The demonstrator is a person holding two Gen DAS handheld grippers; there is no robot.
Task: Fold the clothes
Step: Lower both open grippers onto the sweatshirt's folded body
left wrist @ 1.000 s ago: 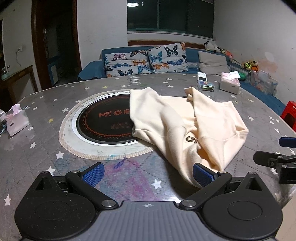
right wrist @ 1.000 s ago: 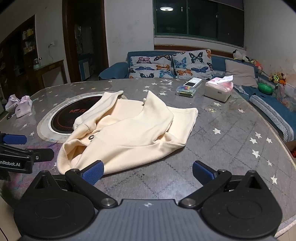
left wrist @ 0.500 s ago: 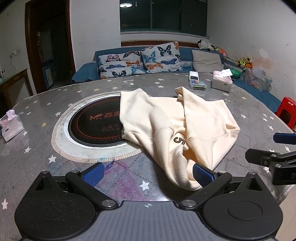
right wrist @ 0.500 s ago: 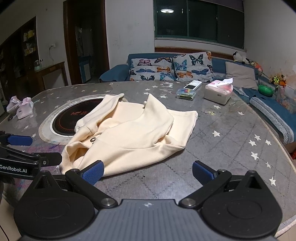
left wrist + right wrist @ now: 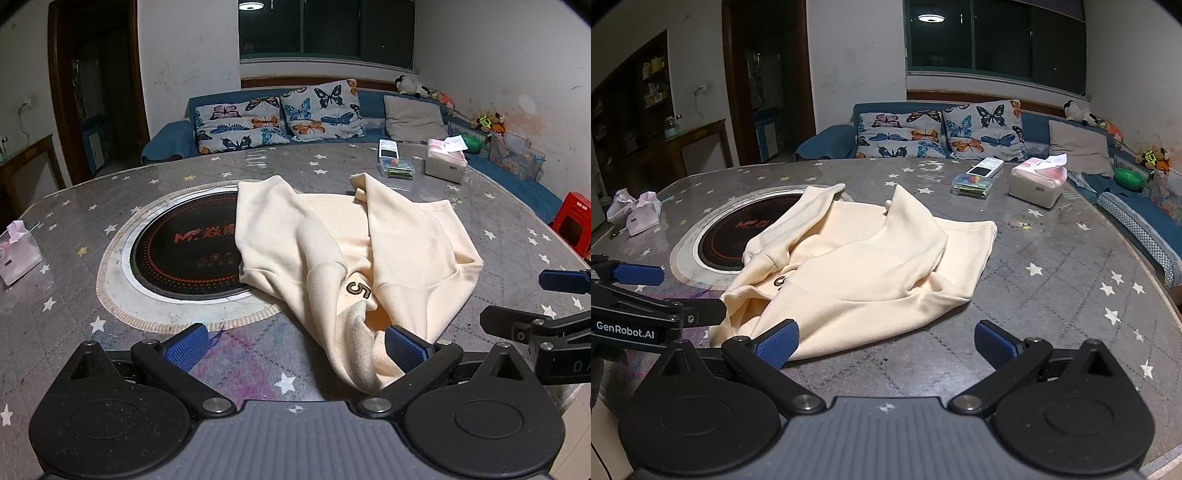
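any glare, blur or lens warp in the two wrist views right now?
Left wrist view: strong fisheye bend, table edge curves, corners vignetted; ceiling lamp reflected in the dark window; sheen on the tabletop; cream garment sharp, its "5" readable. Right wrist view: same warp; lamp reflected in the window glass; the room at the left is dim; garment in focus, no motion blur.

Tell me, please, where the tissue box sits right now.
In the right wrist view the tissue box sits far right on the table, just right of the small clear box, beyond the garment.
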